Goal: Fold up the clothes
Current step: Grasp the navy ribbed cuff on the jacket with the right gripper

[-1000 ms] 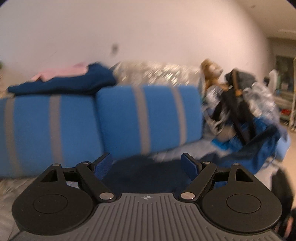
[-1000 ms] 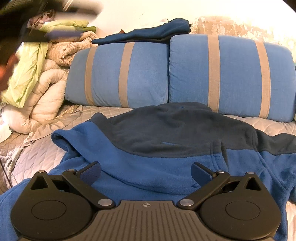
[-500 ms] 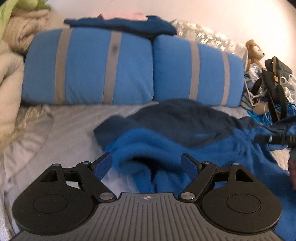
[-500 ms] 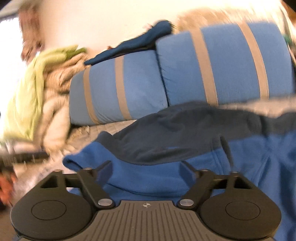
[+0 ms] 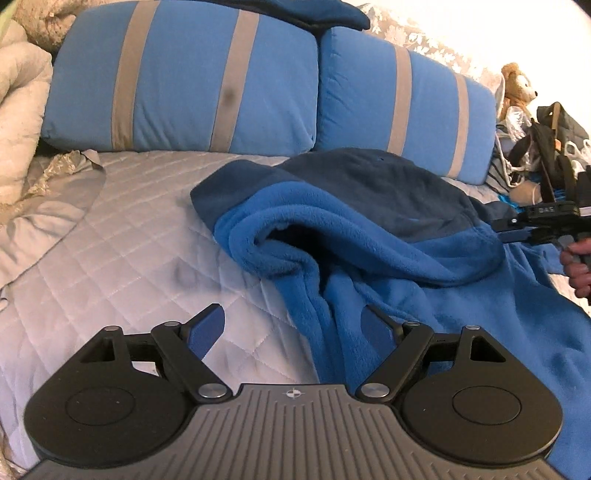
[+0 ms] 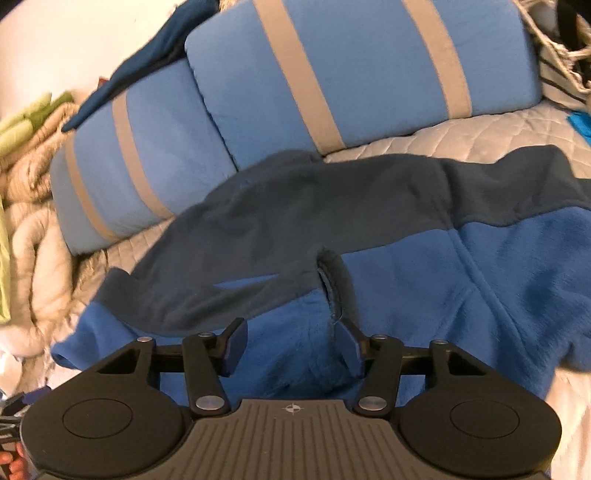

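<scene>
A two-tone fleece garment, navy on top and bright blue below (image 5: 369,236), lies crumpled on the quilted grey bedspread (image 5: 122,236). In the left wrist view my left gripper (image 5: 293,326) is open and empty, low over the garment's left folded edge. My right gripper shows at the far right of that view (image 5: 517,230), over the garment's right side. In the right wrist view my right gripper (image 6: 291,345) is open over the fleece (image 6: 406,288), its right finger beside the zipper collar (image 6: 332,284).
Two blue pillows with grey stripes (image 5: 221,77) stand behind the garment, with a folded navy item (image 5: 314,11) on top. Cream and green bedding (image 6: 26,206) is piled at the left. A teddy bear (image 5: 517,85) and bags (image 5: 550,147) lie at the right.
Both grippers have swung down and come closer to the fleece. The left view has dropped from the pillows to the garment's left edge. The right gripper's jaws have narrowed a little.
</scene>
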Tool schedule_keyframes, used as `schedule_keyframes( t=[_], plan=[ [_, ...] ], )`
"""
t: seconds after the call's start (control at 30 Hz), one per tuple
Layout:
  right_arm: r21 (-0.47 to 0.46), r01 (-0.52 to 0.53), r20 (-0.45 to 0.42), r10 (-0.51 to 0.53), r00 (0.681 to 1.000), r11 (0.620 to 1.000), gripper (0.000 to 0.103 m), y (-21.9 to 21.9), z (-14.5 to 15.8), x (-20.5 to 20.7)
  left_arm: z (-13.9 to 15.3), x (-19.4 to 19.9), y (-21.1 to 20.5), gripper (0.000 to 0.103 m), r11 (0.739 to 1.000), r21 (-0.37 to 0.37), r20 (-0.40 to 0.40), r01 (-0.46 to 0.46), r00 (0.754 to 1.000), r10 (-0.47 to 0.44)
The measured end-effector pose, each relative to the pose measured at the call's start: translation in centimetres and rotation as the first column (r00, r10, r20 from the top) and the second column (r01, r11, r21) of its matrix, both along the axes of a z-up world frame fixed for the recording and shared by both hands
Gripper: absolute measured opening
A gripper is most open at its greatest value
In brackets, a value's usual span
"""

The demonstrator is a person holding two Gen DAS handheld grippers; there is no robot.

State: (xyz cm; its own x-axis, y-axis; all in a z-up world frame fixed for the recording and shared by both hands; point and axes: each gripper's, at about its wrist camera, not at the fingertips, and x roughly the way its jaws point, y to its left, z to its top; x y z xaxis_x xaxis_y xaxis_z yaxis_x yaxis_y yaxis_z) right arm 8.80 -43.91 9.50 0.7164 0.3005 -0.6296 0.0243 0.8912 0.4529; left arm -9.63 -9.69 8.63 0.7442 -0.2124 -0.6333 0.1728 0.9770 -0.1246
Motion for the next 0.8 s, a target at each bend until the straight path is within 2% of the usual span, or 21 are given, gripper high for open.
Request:
schedule_keyframes(
  t=[0.03, 0.07, 0.1, 0.13, 0.37, 0.43, 0.53, 0.6, 0.63, 0.67, 0.8],
  plan=[
    [-0.005, -0.006, -0.009, 0.006, 1.000, 1.000, 0.051, 0.1, -0.3, 0.4, -0.2, 0.0, 0.0, 0.081, 1.000, -0.002, -0.006, -0.002, 1.000, 0.002],
    [-0.014, -0.005, -0.024, 0.005, 1.000, 1.000, 0.039, 0.3, -0.6, 0.7, -0.3, 0.0, 0.1, 0.081, 1.000, -0.004, -0.011, -0.004, 1.000, 0.004],
    [-0.036, 0.006, -0.044, -0.007, 0.999, 0.999, 0.032, 0.3, -0.8, 1.0, -0.3, -0.1, 0.2, 0.081, 1.000, -0.006, -0.013, -0.006, 1.000, 0.006],
    [-0.059, 0.017, -0.061, -0.020, 0.998, 0.998, 0.017, 0.3, -1.1, 1.1, -0.4, -0.1, 0.3, 0.081, 1.000, -0.007, -0.016, -0.007, 1.000, 0.007],
    [-0.124, -0.022, -0.130, 0.005, 0.992, 0.992, 0.016, 0.2, -1.7, -0.8, -0.8, -0.2, 1.1, 0.081, 0.999, -0.032, -0.043, -0.027, 0.999, 0.025],
    [-0.131, -0.045, -0.143, 0.026, 0.989, 0.990, 0.016, 0.3, -1.6, -1.3, -0.9, -0.1, 1.3, 0.081, 0.998, -0.045, -0.051, -0.039, 0.998, 0.037],
    [-0.086, -0.023, -0.147, 0.010, 0.989, 0.996, 0.026, -0.4, -1.1, -1.7, -0.8, -0.1, 1.2, 0.081, 0.997, -0.060, -0.053, -0.046, 0.998, 0.043],
    [-0.030, 0.003, -0.142, -0.007, 0.990, 1.000, 0.042, -1.2, -0.9, -1.5, -0.7, -0.1, 1.0, 0.081, 0.998, -0.057, -0.050, -0.041, 0.998, 0.038],
    [-0.002, 0.012, -0.139, -0.012, 0.990, 1.000, 0.053, -1.6, -0.8, -1.4, -0.7, -0.1, 0.9, 0.081, 0.998, -0.054, -0.050, -0.039, 0.998, 0.037],
    [0.027, 0.022, -0.136, -0.018, 0.991, 0.999, 0.057, -2.0, -0.7, -1.2, -0.7, 0.0, 0.8, 0.081, 0.998, -0.052, -0.050, -0.039, 0.998, 0.036],
    [0.158, 0.061, -0.164, -0.035, 0.986, 0.986, 0.060, -3.5, -1.7, -0.1, -0.6, -0.1, 0.6, 0.081, 0.998, -0.052, -0.052, -0.041, 0.998, 0.038]
  ],
)
